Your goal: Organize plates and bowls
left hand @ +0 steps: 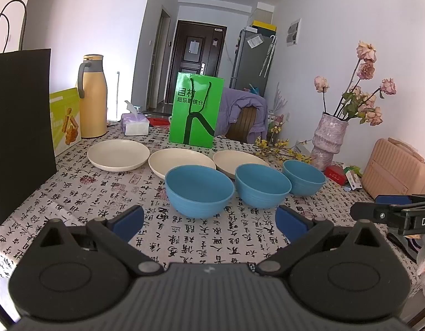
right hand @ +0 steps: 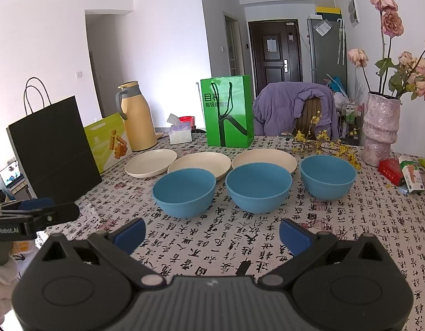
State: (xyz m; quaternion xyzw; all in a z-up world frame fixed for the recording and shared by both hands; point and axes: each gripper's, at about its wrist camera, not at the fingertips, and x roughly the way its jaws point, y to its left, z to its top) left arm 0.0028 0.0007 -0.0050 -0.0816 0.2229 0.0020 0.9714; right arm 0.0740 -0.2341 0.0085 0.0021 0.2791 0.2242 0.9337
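Both spread, empty: left gripper (left hand: 209,219), right gripper (right hand: 212,233). Ahead: three blue bowls (right hand: 184,192), cream plates (right hand: 151,163) behind; beyond, green bag (right hand: 227,111), vase (right hand: 380,129).

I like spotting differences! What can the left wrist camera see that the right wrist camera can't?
Only the left wrist view shows the ribbed pink plastic case at the table's right end.

Only the right wrist view shows a small open laptop with a lit screen, low at the left beyond the table.

Both show three round blue bowls, such as the leftmost, three round cream plates behind them, such as the leftmost, the shiny green paper bag, and both open grippers, left and right.
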